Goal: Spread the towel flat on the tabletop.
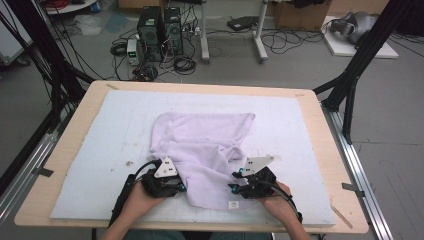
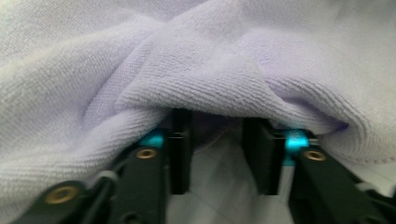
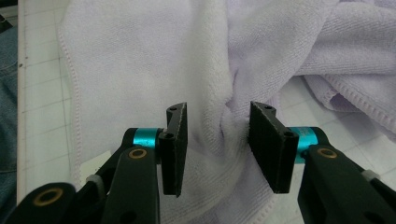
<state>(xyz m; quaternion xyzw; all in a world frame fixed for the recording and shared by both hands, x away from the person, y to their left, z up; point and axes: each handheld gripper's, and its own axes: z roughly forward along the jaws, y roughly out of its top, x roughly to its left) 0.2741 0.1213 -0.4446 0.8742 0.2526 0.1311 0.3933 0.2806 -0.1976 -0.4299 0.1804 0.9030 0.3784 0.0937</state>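
A crumpled lilac towel (image 1: 200, 140) lies in the middle of the white gridded mat (image 1: 100, 150), its near end hanging toward the front edge. My left gripper (image 1: 181, 186) sits at the towel's near left edge; in the left gripper view the towel (image 2: 196, 70) drapes over the tips while the gripper (image 2: 217, 140) stands open, with bare mat showing in the gap. My right gripper (image 1: 233, 183) is at the near right edge, open (image 3: 217, 135), with a raised fold of the towel (image 3: 140, 60) between the jaws but not pinched.
The mat covers a wooden table (image 1: 310, 95). A small white label (image 1: 233, 204) is sewn to the towel's near corner. Black frame posts (image 1: 350, 90) stand at both sides. Computers and cables (image 1: 160, 35) are on the floor beyond the table.
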